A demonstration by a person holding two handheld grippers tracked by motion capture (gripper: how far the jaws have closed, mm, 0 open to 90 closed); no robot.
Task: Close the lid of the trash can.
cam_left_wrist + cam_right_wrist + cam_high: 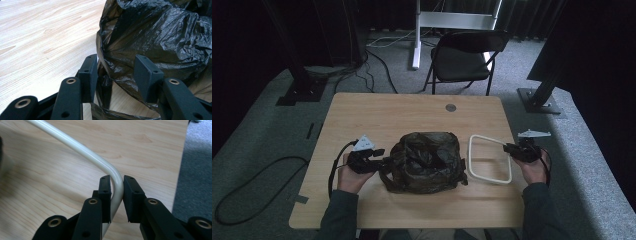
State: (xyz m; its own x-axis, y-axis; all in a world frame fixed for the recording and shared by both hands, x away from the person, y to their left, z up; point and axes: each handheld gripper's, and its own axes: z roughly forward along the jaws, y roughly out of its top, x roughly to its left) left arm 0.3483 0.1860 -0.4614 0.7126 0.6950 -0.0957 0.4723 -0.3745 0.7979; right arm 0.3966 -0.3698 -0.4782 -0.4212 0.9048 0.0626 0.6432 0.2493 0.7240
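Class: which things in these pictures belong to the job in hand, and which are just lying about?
In the job: black bin bag; white frame; left hand-held gripper; right hand-held gripper.
Lying about: black chair; floor cables; grey disc.

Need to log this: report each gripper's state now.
Left gripper: open, jaws around a fold of the black bag.
Right gripper: shut on the white frame.

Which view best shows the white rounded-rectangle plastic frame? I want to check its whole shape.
The high view: the white rounded-rectangle plastic frame lies whole on the wooden table. The right gripper view gives one curved corner between the right gripper pads.
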